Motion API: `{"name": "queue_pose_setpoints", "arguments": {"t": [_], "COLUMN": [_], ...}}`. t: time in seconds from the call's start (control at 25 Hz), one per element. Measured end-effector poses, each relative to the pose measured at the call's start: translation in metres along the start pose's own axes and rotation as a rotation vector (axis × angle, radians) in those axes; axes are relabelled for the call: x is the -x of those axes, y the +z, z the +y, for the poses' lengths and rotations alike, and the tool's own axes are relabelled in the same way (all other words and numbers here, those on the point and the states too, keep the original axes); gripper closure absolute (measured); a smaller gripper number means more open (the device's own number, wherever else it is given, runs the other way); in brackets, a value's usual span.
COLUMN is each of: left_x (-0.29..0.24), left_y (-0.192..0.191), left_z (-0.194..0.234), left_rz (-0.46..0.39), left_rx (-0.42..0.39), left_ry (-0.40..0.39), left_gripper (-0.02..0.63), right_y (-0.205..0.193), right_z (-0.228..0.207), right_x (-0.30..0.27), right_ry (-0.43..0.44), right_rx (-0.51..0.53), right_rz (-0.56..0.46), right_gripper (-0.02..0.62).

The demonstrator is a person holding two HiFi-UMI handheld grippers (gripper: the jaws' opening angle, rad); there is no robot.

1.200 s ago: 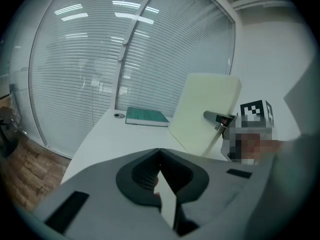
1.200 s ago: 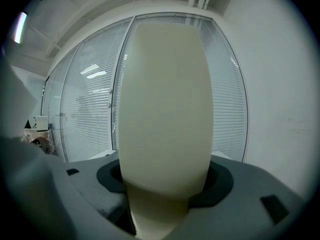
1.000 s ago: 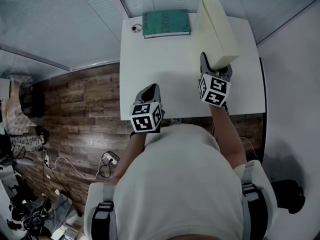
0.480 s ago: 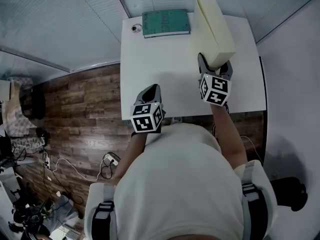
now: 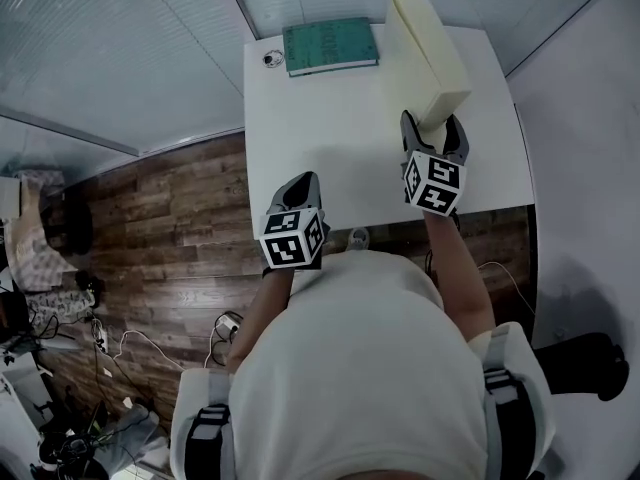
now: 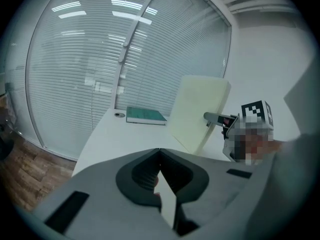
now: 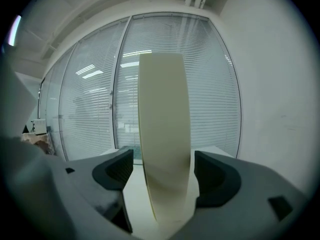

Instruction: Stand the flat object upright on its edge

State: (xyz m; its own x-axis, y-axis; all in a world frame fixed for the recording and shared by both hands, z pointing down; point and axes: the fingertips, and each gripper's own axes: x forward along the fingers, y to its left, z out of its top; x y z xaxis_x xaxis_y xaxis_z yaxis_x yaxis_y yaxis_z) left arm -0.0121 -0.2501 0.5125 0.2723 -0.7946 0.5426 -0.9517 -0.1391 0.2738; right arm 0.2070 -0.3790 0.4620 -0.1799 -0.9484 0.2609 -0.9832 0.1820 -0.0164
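You are at the letting-go step, so keep it gentle: the cream foam slab (image 5: 425,53) already stands on its long edge on the white table (image 5: 320,138), toward the table's 1 o'clock corner, and it looks only lightly balanced. The right gripper (image 7: 164,159) has just been opening its jaws. They now stand apart with the slab's near end between them, and in the right gripper view a gap shows on each side, so neither pad presses on the foam. Judging from that, draw this gripper straight back toward 6 o'clock along the line of the slab. Hold the jaws as wide as they are and keep the wrist from rolling, because a brush from either pad would likely tip such a light, tall piece. The slab's face seems a touch off vertical in that view, so watch it as you clear the end and be ready to steady it. From the claw, the slab runs away toward 12 o'clock. Your left gripper (image 5: 305,180) hangs at about 8 o'clock from the right one, near the table's front edge, its jaws together on nothing and well apart from the slab. The green book (image 5: 330,46) lies flat at the table's 11 o'clock end, out of the way.
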Motion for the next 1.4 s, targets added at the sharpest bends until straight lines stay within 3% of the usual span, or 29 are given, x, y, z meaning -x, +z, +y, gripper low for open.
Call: {"name": "queue_pose_setpoints", "arguments": {"t": [0.36, 0.8, 0.96, 1.12, 1.4], "left_x": [0.031, 0.073, 0.092, 0.113, 0.143], "left_y": [-0.005, -0.025, -0.038, -0.047, -0.066], "left_z": [-0.007, -0.007, -0.009, -0.009, -0.013], "left_rz": [0.005, -0.011, -0.012, -0.019, -0.032], "left_rx": [-0.026, -0.054, -0.065, -0.064, -0.052], "left_ry": [-0.066, -0.112, -0.120, -0.122, -0.116], "left_gripper": [0.587, 0.586, 0.586, 0.587, 0.587], "right_y": [-0.003, -0.002, -0.008, -0.013, -0.016], "right_z": [0.010, 0.052, 0.062, 0.073, 0.098], "right_x": [0.054, 0.129, 0.157, 0.184, 0.228], "right_ry": [-0.028, 0.058, 0.056, 0.050, 0.077], "right_rx": [-0.058, -0.118, -0.134, -0.133, -0.104], "right_rz": [0.015, -0.033, -0.034, -0.024, -0.035], "right_gripper": [0.229, 0.238, 0.369, 0.456, 0.545]}}
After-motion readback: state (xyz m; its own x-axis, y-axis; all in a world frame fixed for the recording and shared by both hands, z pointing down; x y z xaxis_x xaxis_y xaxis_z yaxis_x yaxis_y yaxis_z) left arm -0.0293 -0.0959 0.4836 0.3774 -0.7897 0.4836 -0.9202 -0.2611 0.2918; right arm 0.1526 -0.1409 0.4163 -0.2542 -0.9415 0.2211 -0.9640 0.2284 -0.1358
